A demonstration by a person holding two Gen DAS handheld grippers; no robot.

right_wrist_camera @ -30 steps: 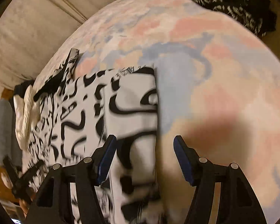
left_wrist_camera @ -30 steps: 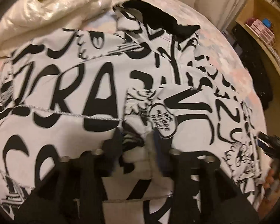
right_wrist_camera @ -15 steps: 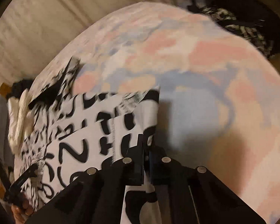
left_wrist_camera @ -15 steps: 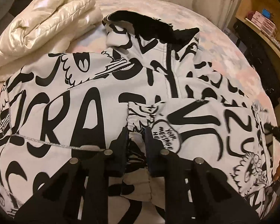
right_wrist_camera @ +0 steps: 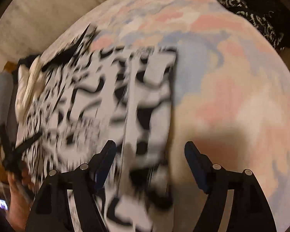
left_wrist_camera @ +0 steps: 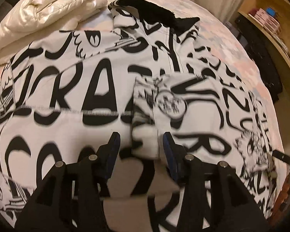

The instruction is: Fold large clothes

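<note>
Far to the upper left of the left gripper (left_wrist_camera: 141,145), a folded cream puffer jacket (left_wrist_camera: 46,5) lies at the edge of the bed (left_wrist_camera: 232,44). The black-and-white graffiti-print jacket (left_wrist_camera: 71,89) is spread flat across the bed's pastel cover and fills nearly everything ahead of and beneath this gripper, its black collar (left_wrist_camera: 156,13) at the far end. A thin stitched line (left_wrist_camera: 71,111) runs across the fabric to the gripper's left. Just ahead and to the right lies a folded-over sleeve (left_wrist_camera: 193,104) with a round printed patch. The left gripper's jaws have just been opening and stand apart, with a fold of the jacket's fabric lying between them; the pads do not press on it. Far right, a wooden shelf (left_wrist_camera: 268,19) holds small boxes.

In the right wrist view, the left gripper (right_wrist_camera: 15,150) and the hand holding it show at the far left edge. The jacket (right_wrist_camera: 98,104), blurred, stretches from there to the right gripper (right_wrist_camera: 150,154), its straight edge running just ahead and ending between the fingers. This gripper's jaws have also just been opening and are wide apart; the left finger hangs over the fabric, the right over bare bed cover (right_wrist_camera: 232,89). A dark patterned garment (right_wrist_camera: 257,13) lies well away at the upper right.
</note>
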